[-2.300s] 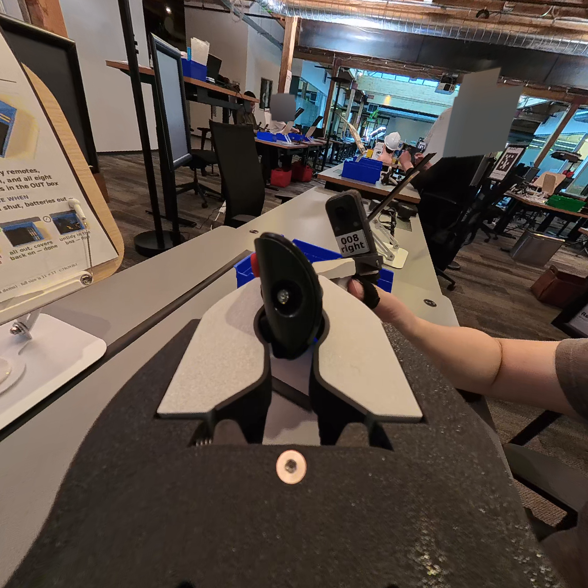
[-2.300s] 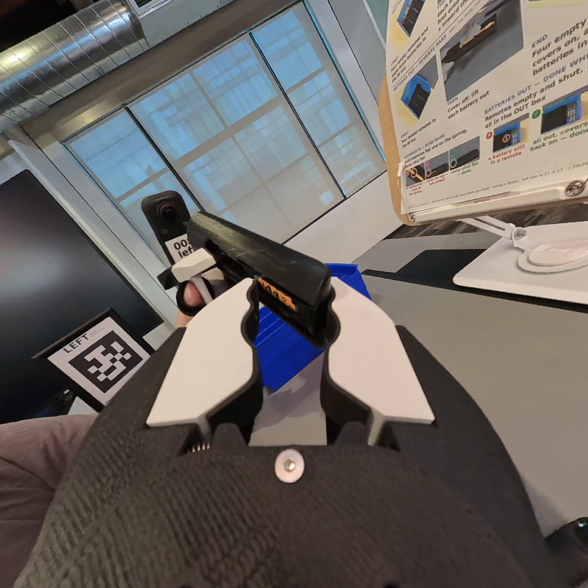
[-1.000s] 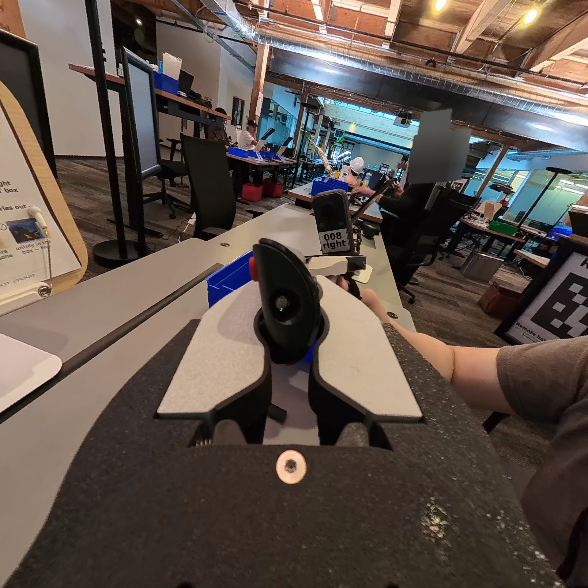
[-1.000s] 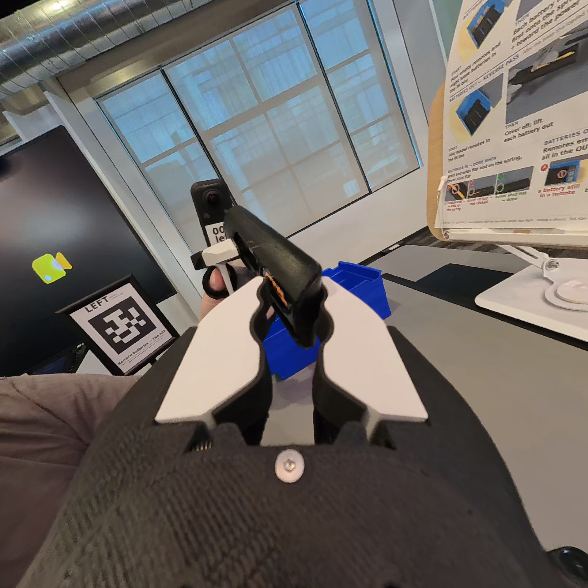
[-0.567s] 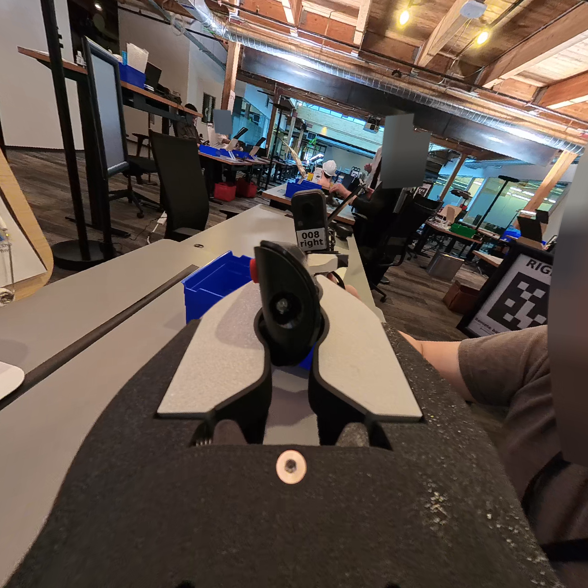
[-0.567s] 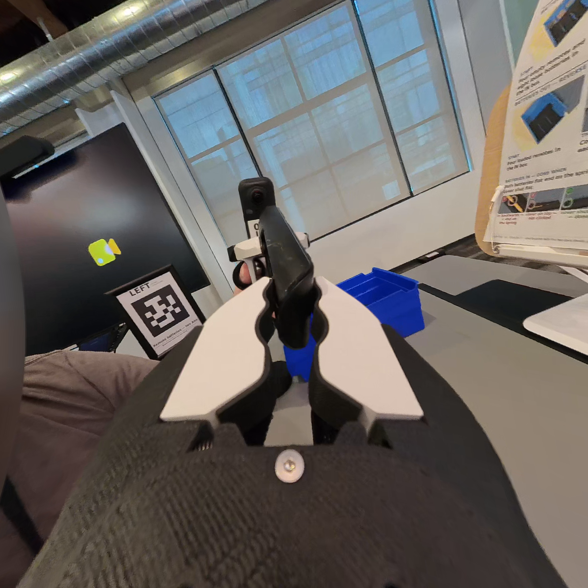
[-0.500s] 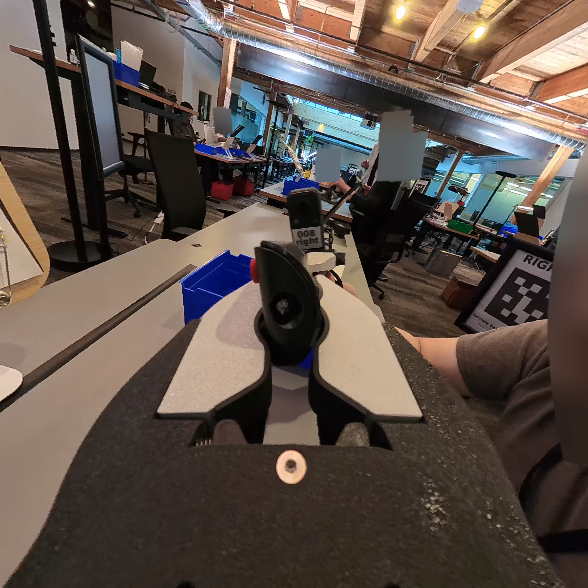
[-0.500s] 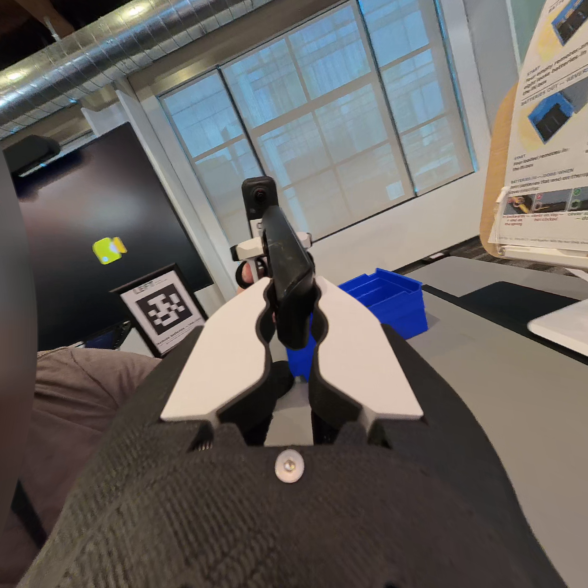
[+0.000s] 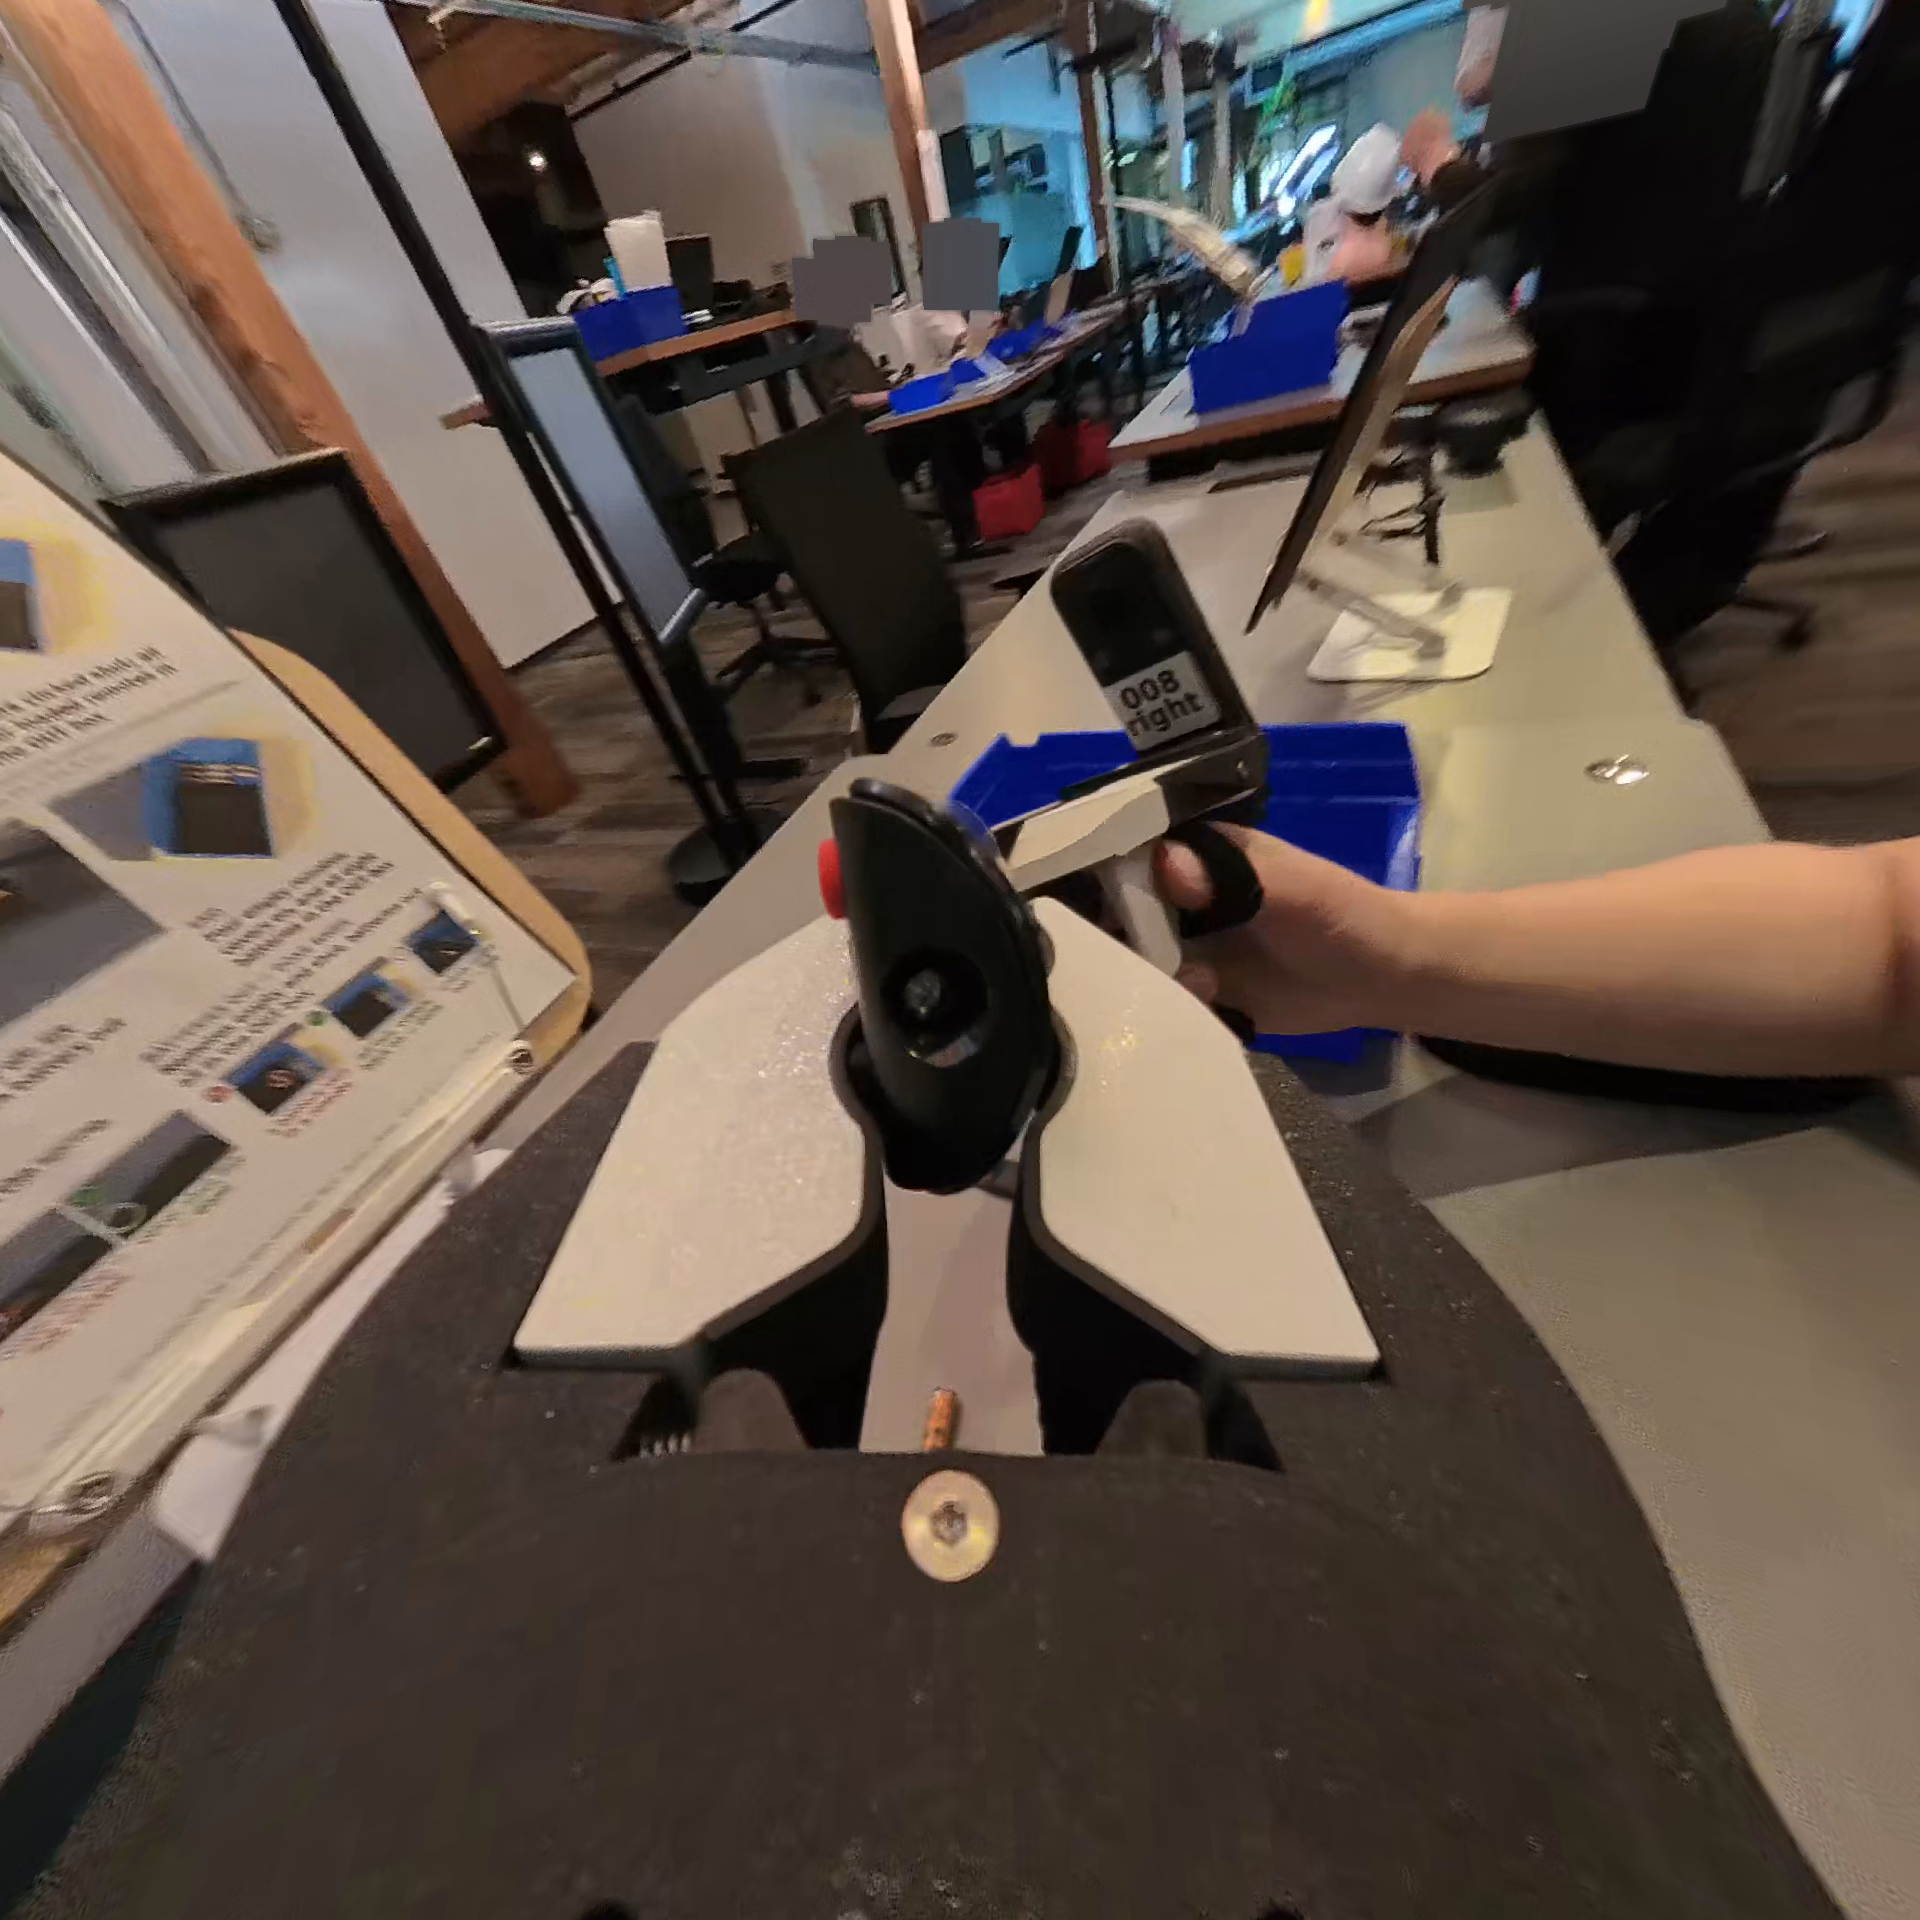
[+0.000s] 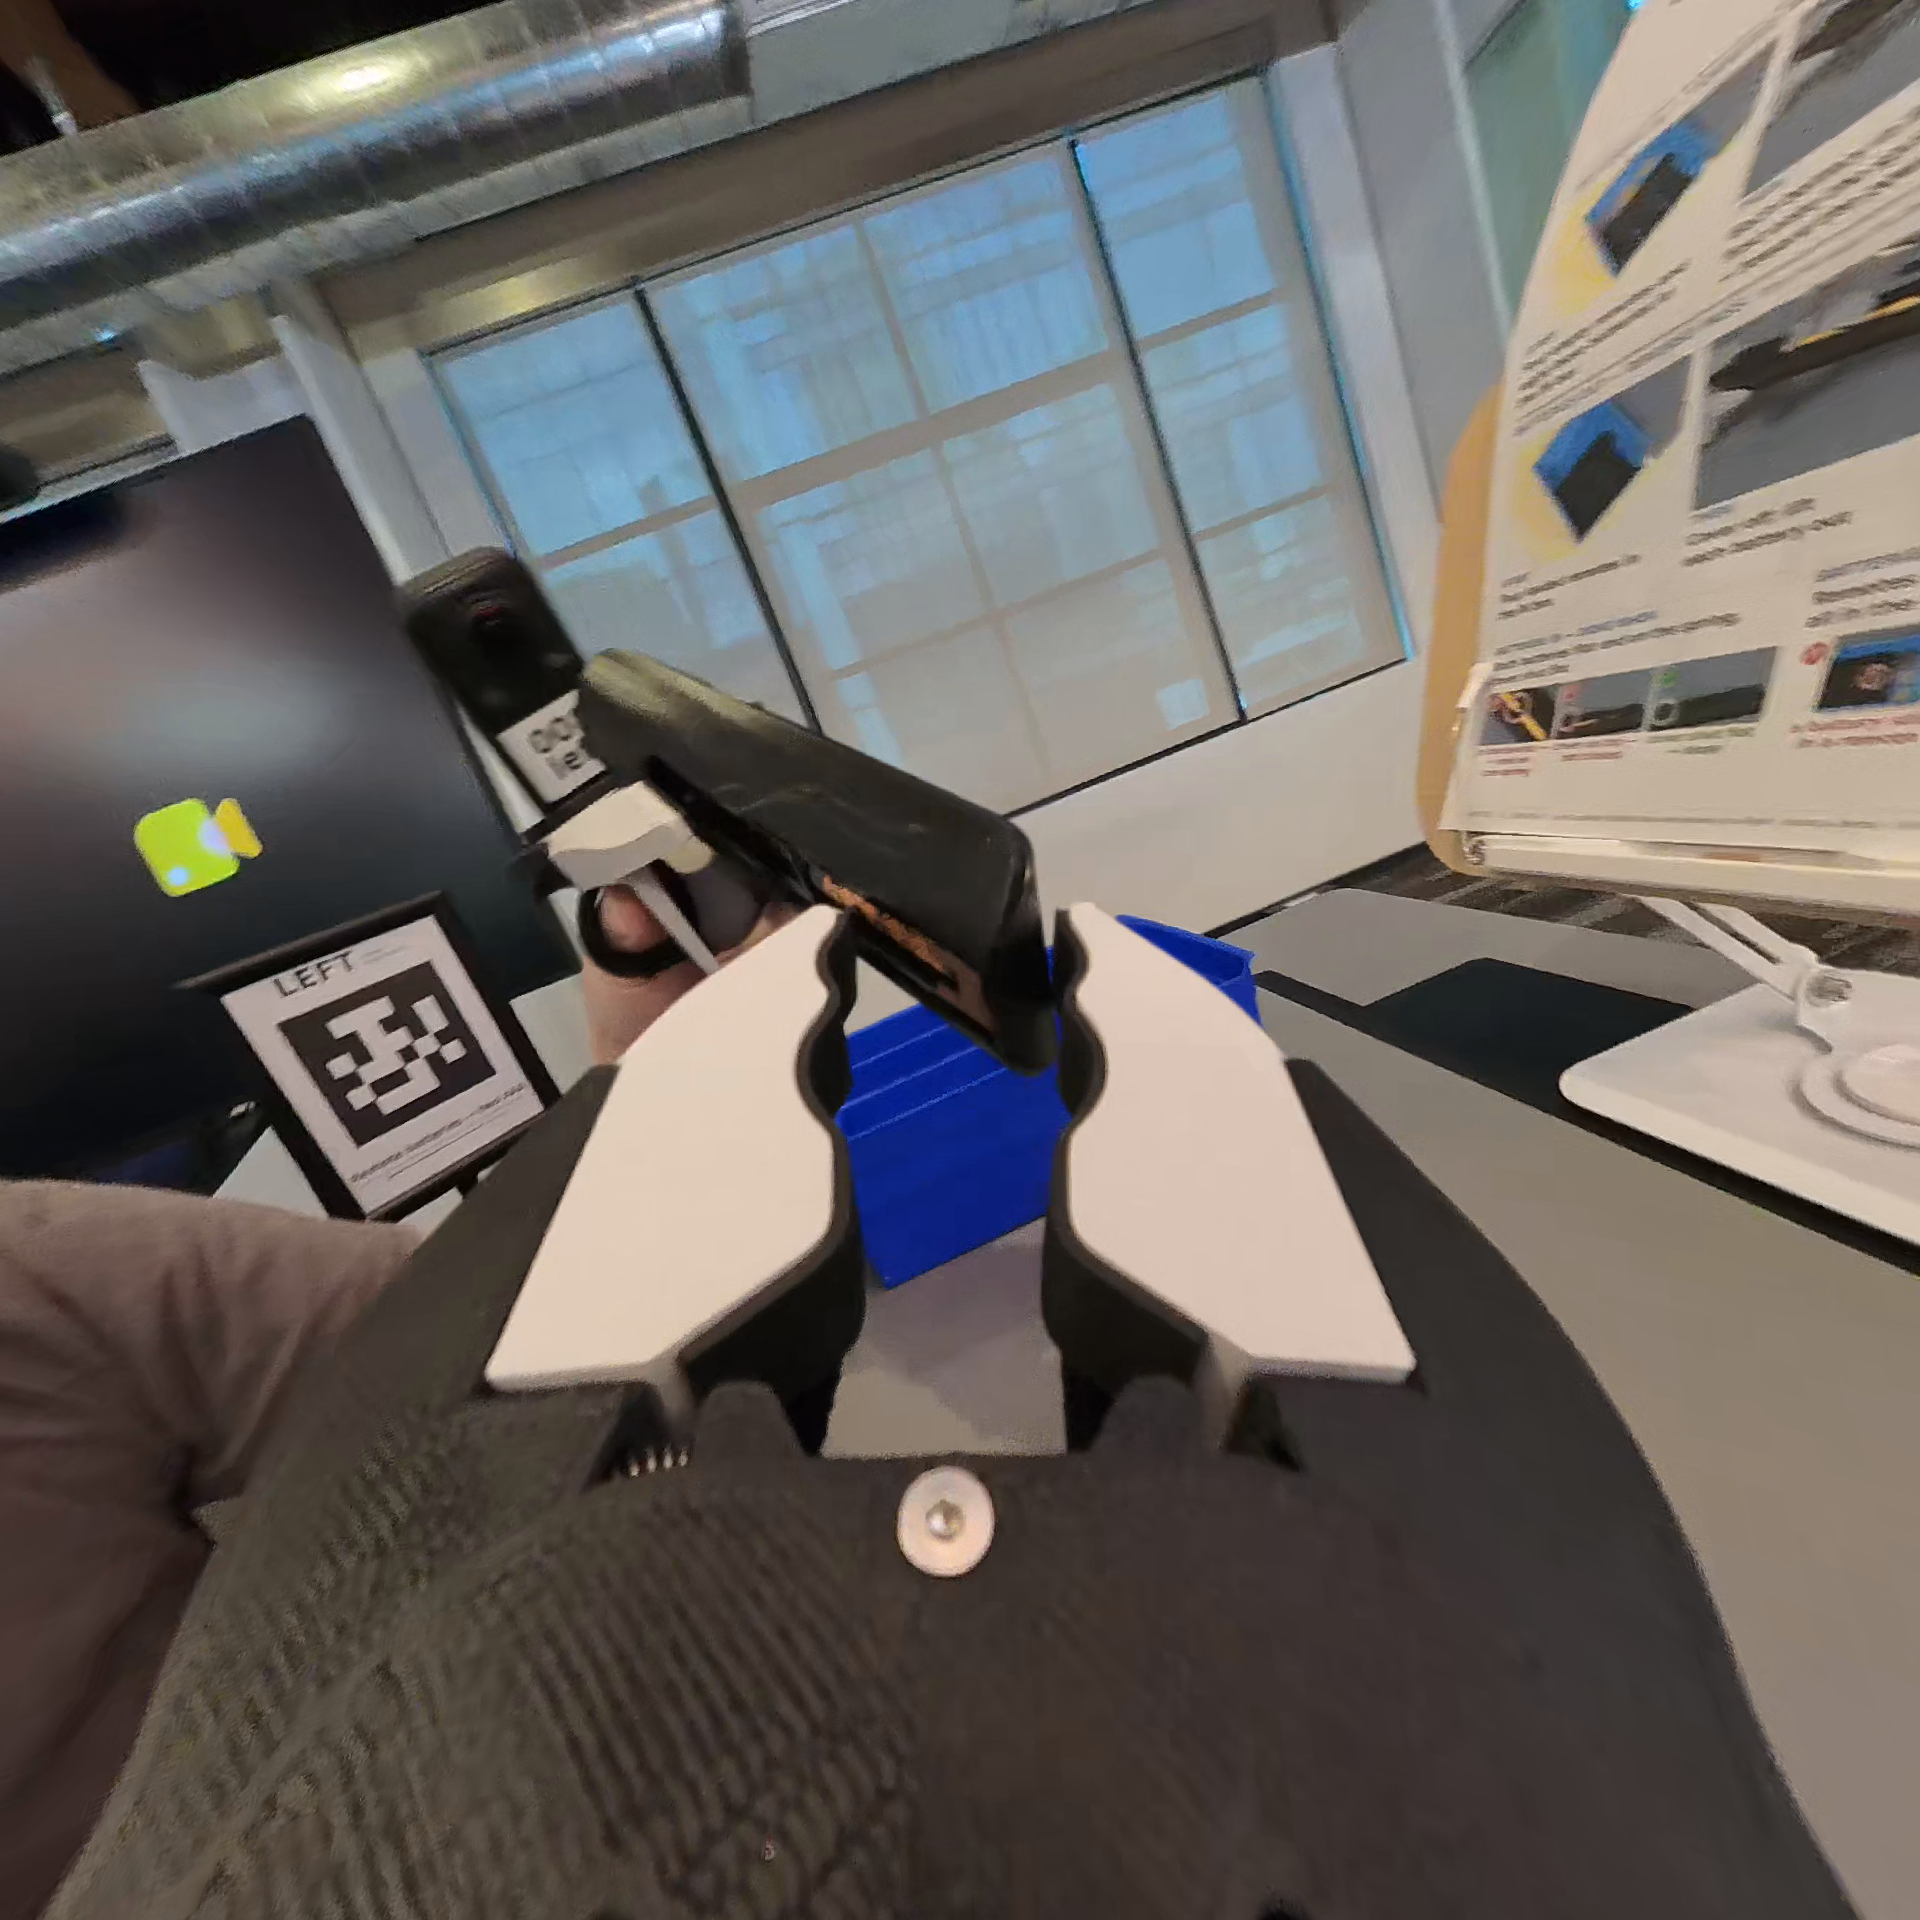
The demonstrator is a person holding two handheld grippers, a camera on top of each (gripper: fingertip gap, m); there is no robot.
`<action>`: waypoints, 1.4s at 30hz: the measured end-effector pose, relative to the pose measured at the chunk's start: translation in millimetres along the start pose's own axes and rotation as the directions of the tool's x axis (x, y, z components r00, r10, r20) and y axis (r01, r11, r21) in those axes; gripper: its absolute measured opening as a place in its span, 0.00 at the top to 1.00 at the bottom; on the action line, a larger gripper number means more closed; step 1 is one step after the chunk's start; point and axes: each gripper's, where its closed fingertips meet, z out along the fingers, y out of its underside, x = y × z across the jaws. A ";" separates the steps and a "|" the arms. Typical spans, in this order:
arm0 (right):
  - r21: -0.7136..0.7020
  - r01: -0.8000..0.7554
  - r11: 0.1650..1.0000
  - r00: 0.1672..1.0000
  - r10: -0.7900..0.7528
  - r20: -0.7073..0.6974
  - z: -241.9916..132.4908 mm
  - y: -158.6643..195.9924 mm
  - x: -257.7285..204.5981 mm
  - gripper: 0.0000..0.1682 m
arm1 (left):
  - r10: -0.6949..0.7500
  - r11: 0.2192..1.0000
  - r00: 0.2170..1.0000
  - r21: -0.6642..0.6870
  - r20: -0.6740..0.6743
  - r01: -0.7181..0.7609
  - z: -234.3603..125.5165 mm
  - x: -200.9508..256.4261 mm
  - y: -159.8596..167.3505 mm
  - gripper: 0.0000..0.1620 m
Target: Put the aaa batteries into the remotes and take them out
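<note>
A black remote with a red button is held in the air above the grey table. My left gripper is shut on its near end. My right gripper is shut across the other end of the remote. The battery bay faces down and left, and an orange battery shows in it. In the left wrist view the right gripper reaches in from behind, held by a hand. A copper-coloured battery lies on the table below the left fingers.
A blue bin stands on the table behind the remote, and it also shows in the right wrist view. An instruction board on a white stand is at the left. A framed marker sign stands by the table's edge.
Both grippers swung back towards the instruction board, rolling the remote from edge-on to bay-side showing. The right jaws stand wider than half a second ago. A battery now shows on the table.
</note>
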 end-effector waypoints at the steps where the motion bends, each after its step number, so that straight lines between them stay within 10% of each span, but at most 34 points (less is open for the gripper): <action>1: 0.017 -0.002 1.000 1.000 0.003 -0.012 -0.2 -0.6 1.2 0.76 | 0.022 1.000 1.000 -0.015 0.018 -0.021 0.3 0.1 0.5 0.86; 8: 0.038 0.051 0.998 0.987 -0.044 -0.157 2.2 -0.6 2.8 0.71 | -0.053 0.998 0.998 -0.025 0.042 0.054 -3.5 -8.7 2.6 0.86; 42: -0.045 -0.056 0.997 0.998 0.057 0.023 2.6 1.5 -9.0 0.85 | -0.305 0.951 0.947 0.009 -0.095 0.308 -10.6 -11.7 1.7 0.86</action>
